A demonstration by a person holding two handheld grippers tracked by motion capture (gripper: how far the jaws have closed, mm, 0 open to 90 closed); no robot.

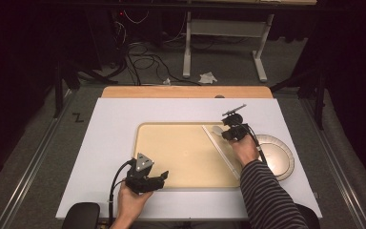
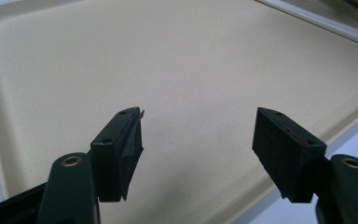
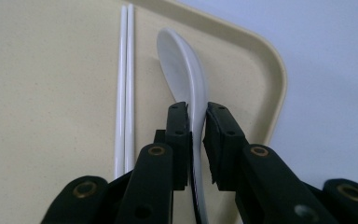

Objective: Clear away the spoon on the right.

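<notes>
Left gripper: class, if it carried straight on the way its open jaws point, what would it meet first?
Probably the bare floor of the beige tray; the left gripper aims across it, with the white chopsticks lying farther off, though depth is hard to judge.

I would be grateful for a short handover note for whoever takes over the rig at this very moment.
Right gripper: jaws shut on the handle of the white spoon, whose bowl is at the tray's far right corner, beside the white chopsticks.
Left gripper: open, holding nothing, over the near left part of the beige tray.
Plate: on the table right of the tray, bare.
Done: chopsticks lie on the tray.
Left: probably only releasing the spoon; whether it already rests on the tray is unclear.
</notes>
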